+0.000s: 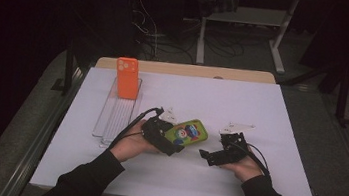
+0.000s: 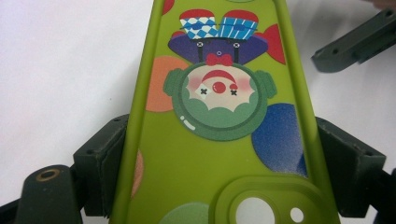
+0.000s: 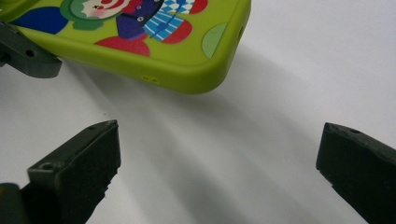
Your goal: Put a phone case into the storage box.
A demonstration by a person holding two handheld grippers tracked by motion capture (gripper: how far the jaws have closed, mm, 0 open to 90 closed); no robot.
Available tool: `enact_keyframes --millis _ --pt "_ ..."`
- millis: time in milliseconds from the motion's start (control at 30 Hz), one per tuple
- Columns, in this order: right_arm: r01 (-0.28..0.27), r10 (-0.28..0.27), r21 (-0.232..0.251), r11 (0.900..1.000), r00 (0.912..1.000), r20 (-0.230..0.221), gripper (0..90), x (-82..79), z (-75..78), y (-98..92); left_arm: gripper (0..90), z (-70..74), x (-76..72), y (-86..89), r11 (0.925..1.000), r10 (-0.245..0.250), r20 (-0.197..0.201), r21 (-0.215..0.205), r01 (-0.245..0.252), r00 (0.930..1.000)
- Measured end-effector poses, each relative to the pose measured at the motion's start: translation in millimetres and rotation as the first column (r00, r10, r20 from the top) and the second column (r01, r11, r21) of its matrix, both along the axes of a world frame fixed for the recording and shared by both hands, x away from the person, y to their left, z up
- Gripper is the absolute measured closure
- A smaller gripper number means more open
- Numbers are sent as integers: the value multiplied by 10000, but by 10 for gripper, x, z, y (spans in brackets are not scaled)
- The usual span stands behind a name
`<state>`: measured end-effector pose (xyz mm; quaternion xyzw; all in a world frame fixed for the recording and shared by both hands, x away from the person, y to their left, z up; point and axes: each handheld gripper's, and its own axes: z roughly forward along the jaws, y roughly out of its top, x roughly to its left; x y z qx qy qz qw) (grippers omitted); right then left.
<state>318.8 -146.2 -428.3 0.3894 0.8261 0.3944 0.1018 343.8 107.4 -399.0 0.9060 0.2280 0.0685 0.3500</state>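
Between L claw (image 2: pixel 219 154) pads: green case (image 2: pixel 215 140), pinched | R claw (image 3: pixel 219 158) spread, just beside

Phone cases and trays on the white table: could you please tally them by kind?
Phone cases: 2 (green clown case, orange case)
Clear trays: 1 (clear tray)
Total: 3

You are working in what is looking like a lab or test room, dimly lit beyond the bench. A white sheet (image 1: pixel 222 99) is covering a wooden table (image 1: pixel 186 69); loose cables (image 1: pixel 169 42) are trailing over the dark floor behind it, and the white legs of a frame desk (image 1: pixel 280 40) are standing there.
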Motion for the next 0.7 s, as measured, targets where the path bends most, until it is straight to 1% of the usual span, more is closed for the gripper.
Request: enact_keyframes --millis 33,67,100,133,167,200,300,333,367,433,467,500,533,633,700 --pt "48 -48 -1 10000 10000 -21 0 -2 -3 9 155 3 2 4 10000 20 -29 -2 -20 10000" --pt "-26 26 -58 10000 9999 99 0 1 -8 11 154 2 6 8 10000 28 -51 -43 -28 10000" --pt "-34 34 -90 10000 9999 100 0 -5 -3 18 154 0 6 6 9998 134 -50 -140 -135 9999" --pt "-52 57 -186 9998 9996 259 0 -11 4 26 155 2 8 10 9999 129 -49 -108 -130 9999" --pt "-85 95 -265 9996 9993 355 0 -15 9 30 155 10 17 23 10000 15 -40 67 -15 10000" --pt "-202 229 -474 9987 9981 564 0 -19 17 41 154 9 16 22 10000 49 -60 14 -49 10000" --pt "-273 338 -806 9964 9961 811 0 -32 20 62 155 4 14 20 10000 79 -68 -13 -79 9999" --pt "-372 490 -1075 9935 9929 1087 0 -29 19 69 154 5 16 23 10000 25 -63 43 -25 10000" --pt "-369 500 -1199 9921 9929 1078 0 -42 19 82 155 7 20 28 9999 -32 -51 121 33 10000" --pt "-394 600 -1513 9877 9892 1341 0 -50 20 92 155 6 22 30 9999 -57 -61 148 58 10000" --pt "-446 706 -1708 9843 9862 1497 0 -60 22 103 155 6 21 31 9999 -36 -66 146 37 10000" --pt "-455 755 -1823 9822 9840 1611 0 -66 23 112 154 3 17 28 10000 33 -94 58 -32 10000" --pt "-420 797 -2031 9783 9802 1812 0 -79 29 127 154 4 21 33 10000 4 -98 86 -3 10000" --pt "-494 996 -2303 9719 9722 2117 0 -104 41 152 154 6 23 40 10000 27 -139 42 -27 9999" --pt "-545 1178 -2583 9645 9645 2365 0 -122 45 175 155 5 22 41 10000 59 -169 -1 -59 9998"
